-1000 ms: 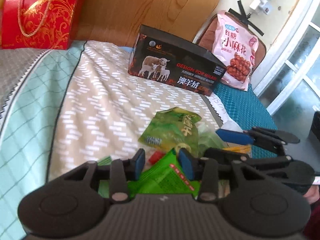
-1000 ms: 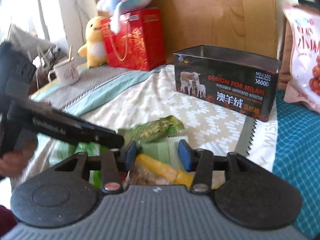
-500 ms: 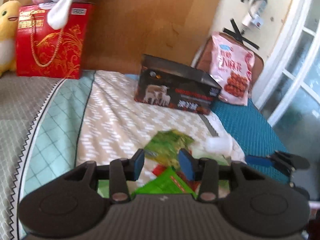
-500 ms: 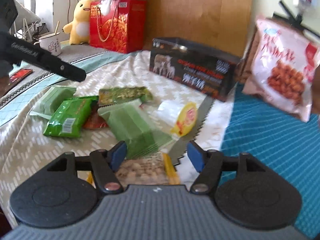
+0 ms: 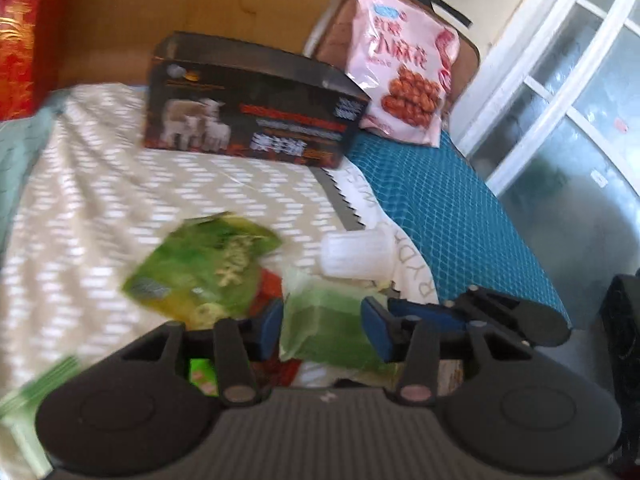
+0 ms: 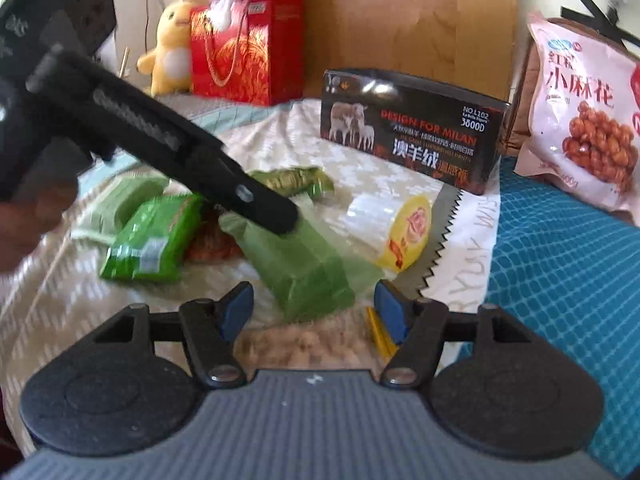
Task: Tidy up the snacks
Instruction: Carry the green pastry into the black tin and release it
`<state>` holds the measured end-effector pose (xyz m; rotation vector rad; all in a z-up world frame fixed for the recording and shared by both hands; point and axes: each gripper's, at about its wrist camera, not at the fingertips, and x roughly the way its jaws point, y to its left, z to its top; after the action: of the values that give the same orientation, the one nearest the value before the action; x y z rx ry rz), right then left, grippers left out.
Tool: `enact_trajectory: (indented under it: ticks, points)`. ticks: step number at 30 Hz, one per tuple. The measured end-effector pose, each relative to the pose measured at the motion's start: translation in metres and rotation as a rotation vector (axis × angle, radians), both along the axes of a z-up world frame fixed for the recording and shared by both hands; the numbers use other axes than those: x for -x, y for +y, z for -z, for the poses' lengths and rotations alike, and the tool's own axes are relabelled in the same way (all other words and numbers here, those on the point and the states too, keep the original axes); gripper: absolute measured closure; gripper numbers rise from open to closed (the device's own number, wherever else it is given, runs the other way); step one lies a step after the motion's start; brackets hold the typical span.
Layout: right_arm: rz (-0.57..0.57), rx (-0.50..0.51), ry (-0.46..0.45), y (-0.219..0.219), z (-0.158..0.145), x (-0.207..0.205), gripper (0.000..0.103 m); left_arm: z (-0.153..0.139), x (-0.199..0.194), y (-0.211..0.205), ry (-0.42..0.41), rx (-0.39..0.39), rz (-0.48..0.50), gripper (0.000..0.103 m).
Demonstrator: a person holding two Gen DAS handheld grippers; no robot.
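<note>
Several snack packets lie in a heap on the patterned bedspread. My left gripper (image 5: 322,330) is open, its blue pads either side of a pale green translucent packet (image 5: 324,332); it also shows in the right wrist view (image 6: 276,216) over that packet (image 6: 304,268). My right gripper (image 6: 316,312) is open above a clear packet of pale snacks with a yellow edge (image 6: 304,346); it also shows in the left wrist view (image 5: 480,316). A bright green packet (image 6: 154,240), a printed green packet (image 5: 208,268) and a clear cup with a yellow lid (image 6: 394,232) lie around. A black open box (image 6: 412,128) stands behind.
A large pink snack bag (image 6: 580,116) leans on a chair back at the right, above a teal cushion (image 6: 568,260). A red gift bag (image 6: 248,48) and a yellow plush toy (image 6: 170,48) stand at the back left. A wooden headboard (image 5: 180,4) is behind.
My left gripper has moved right and down from the bright green packet to the pale green one. My right gripper has drawn back from the heap and opened wider.
</note>
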<state>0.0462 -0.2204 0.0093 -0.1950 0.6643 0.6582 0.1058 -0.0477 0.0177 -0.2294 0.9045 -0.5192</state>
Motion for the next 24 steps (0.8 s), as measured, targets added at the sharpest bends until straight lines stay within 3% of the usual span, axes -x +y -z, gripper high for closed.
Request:
enact_trajectory:
  ticks: [3, 5, 8, 12, 17, 24]
  points:
    - [0.044, -0.011, -0.027, 0.005, 0.001, 0.003, 0.053, -0.002, 0.005, -0.005, -0.030, -0.034, 0.009, 0.074]
    - [0.035, -0.009, -0.066, 0.007, 0.000, 0.011, 0.058, -0.008, 0.011, 0.001, -0.036, -0.021, 0.012, 0.078]
    - [0.018, -0.010, -0.115, 0.008, -0.005, 0.020, 0.060, -0.026, 0.017, 0.015, -0.066, 0.013, 0.004, 0.078]
    - [0.010, -0.085, -0.204, 0.008, -0.029, 0.015, 0.060, -0.064, 0.010, 0.026, -0.186, 0.033, -0.027, 0.078]
    - [0.009, -0.067, -0.349, 0.015, -0.056, -0.036, 0.060, -0.090, -0.049, 0.024, -0.298, 0.044, -0.089, 0.078]
    - [0.039, 0.005, -0.301, 0.028, -0.056, -0.154, 0.060, -0.065, -0.156, 0.021, -0.232, 0.034, -0.194, 0.077]
